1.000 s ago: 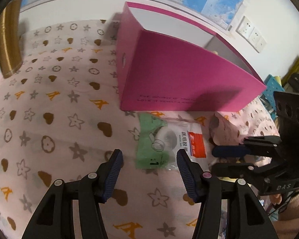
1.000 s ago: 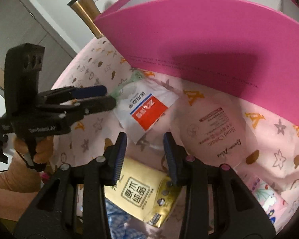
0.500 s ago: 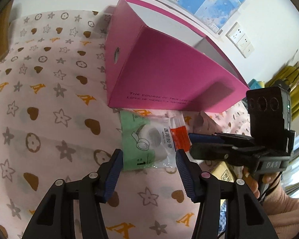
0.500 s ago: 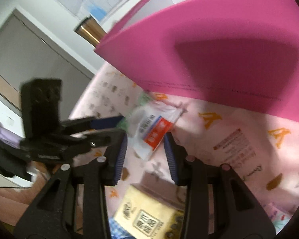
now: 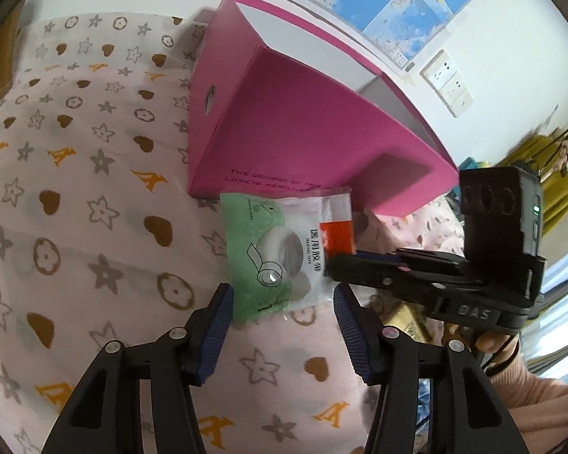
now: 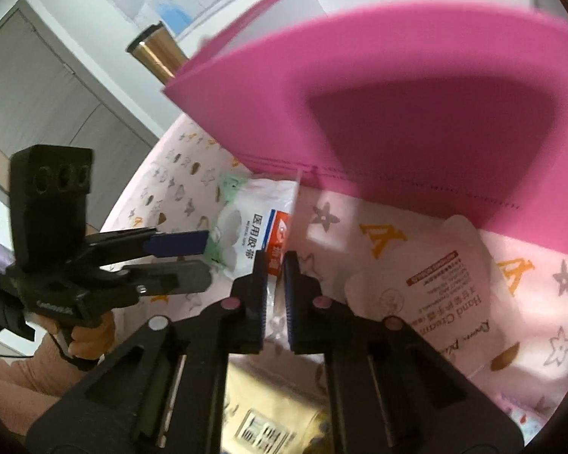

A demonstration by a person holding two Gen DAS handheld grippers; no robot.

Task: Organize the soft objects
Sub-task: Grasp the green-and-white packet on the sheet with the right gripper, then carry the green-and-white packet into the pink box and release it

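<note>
Right gripper (image 6: 275,261): clamped on the red-printed edge of the tape packet (image 6: 242,234), plastic pinched flat between the pads. Packet otherwise lying on the cloth (image 6: 530,295), far end touching the foot of the pink box (image 6: 416,121) at 12 o'clock.

Left gripper (image 5: 282,304): standing apart, nothing between the pads; hovering at 6 o'clock of the packet's (image 5: 284,253) green end, not touching. Right gripper (image 5: 335,265) entering from 3 o'clock and biting the packet's right edge.

Outward from the grip: hand-cream sachet (image 6: 431,283) on the cloth at 3 o'clock of the right gripper, near the box wall. Yellow pack (image 6: 272,408) at 6 o'clock, partly hidden behind the fingers. Another printed pack (image 6: 526,412) at 5 o'clock, blurred. Gold cup (image 6: 157,51) beyond the box at 11 o'clock.

Progress, as judged: early. Box interior (image 5: 314,60) showing only bare white wall; whether anything lay inside could not be told. First item gripped but not lifted. Left to do: lift the packet over the wall, drop it in, then repeat for sachet, yellow pack and the blurred pack.
</note>
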